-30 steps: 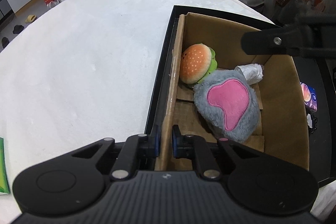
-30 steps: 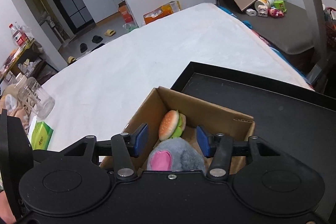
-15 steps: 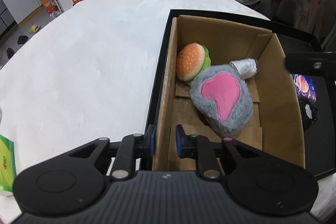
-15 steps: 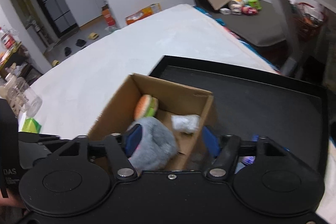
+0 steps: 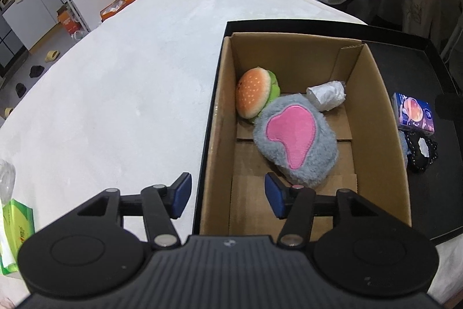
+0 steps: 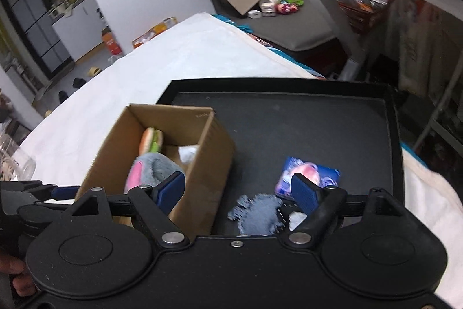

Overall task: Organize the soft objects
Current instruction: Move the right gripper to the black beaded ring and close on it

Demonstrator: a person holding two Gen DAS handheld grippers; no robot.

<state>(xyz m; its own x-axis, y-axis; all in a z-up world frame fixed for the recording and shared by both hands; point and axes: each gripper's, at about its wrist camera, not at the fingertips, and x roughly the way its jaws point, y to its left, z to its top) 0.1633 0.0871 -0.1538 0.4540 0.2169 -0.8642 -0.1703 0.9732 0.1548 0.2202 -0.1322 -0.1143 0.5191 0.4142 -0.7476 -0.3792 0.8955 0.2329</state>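
A cardboard box (image 5: 376,135) stands on a black tray (image 5: 411,60). In it lie a burger plush (image 5: 254,96), a grey plush with a pink patch (image 5: 298,141) and a crumpled white wad (image 5: 327,94). My left gripper (image 5: 227,194) is open, its jaws astride the box's near left wall without gripping it. My right gripper (image 6: 238,191) is open and empty, over the tray to the right of the box (image 6: 202,164). Under it lie a blue-grey soft piece (image 6: 256,212), a black lacy item (image 5: 421,152) and a blue printed pack (image 6: 308,174).
The tray sits on a white-covered table (image 5: 115,94). A green tissue pack (image 5: 14,233) and a clear jar (image 6: 17,164) are at the table's near left. A shelf frame and floor clutter are beyond the table's far edge.
My left gripper has opened and let go of the box's left wall. My right gripper has moved from above the box to the right, over the tray's loose items.
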